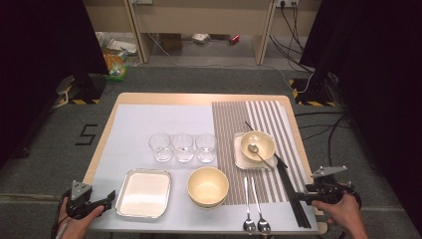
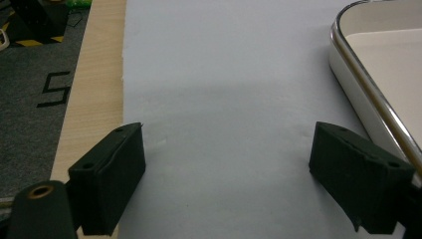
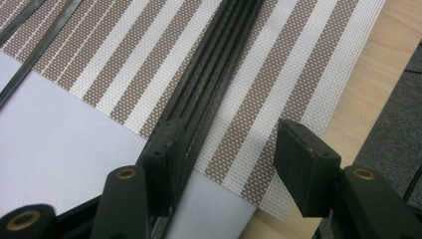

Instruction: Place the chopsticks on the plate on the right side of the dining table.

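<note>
My right gripper (image 1: 302, 195) sits at the table's near right corner, a hand around it. In the right gripper view my right gripper (image 3: 230, 132) stands open. Its left jaw rests over a bundle of black chopsticks (image 3: 219, 64) and its right jaw hovers over the striped placemat (image 3: 308, 59). The pads do not squeeze the sticks. The chopsticks (image 1: 291, 186) lie along the placemat's right edge. My left gripper (image 1: 110, 196) is at the near left corner, open, beside a white metal-rimmed tray (image 1: 130, 174). In its own view my left gripper (image 2: 229, 144) has only white mat between its jaws, with the tray (image 2: 368, 94) at the right.
Three clear glasses (image 1: 182, 147) stand in a row mid-table. Stacked cream bowls (image 1: 207, 186) sit near the front. A bowl with a spoon (image 1: 257, 145) rests on a square plate. Two spoons (image 1: 253, 206) lie at the front edge. The table edge (image 3: 368, 84) is just right of the chopsticks.
</note>
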Tool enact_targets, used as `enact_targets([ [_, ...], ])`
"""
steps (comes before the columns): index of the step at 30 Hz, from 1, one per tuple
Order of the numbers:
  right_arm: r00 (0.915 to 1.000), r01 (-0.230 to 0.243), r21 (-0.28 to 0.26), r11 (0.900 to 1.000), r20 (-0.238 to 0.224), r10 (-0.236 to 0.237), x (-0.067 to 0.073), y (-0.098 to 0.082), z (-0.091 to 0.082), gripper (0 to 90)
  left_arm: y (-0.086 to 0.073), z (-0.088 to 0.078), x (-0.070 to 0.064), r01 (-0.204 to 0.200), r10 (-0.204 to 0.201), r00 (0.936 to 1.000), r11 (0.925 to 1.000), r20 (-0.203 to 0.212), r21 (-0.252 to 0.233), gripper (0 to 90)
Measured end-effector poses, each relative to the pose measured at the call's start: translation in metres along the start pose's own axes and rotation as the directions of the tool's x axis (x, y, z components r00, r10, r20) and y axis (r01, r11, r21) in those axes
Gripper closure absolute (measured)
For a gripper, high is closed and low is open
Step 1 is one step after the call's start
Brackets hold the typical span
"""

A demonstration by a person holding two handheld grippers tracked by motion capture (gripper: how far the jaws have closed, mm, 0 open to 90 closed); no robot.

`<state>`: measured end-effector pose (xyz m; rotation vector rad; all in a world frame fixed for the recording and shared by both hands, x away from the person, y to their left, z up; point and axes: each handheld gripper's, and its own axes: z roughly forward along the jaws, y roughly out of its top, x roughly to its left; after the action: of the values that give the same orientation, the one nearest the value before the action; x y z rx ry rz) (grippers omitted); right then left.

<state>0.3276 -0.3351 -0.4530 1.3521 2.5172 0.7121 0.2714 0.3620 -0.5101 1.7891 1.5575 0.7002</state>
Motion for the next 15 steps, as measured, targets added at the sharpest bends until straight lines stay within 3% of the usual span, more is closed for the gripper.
enact_targets([
  [15,0.9999,0.01,0.018,1.0,-0.004,-0.01,0.0041,-0.0078,0.0002,47.8,-0.0002,-0.0001,0.0,0.0,0.0,1.0,1.0,0.0,-0.001,13.4],
])
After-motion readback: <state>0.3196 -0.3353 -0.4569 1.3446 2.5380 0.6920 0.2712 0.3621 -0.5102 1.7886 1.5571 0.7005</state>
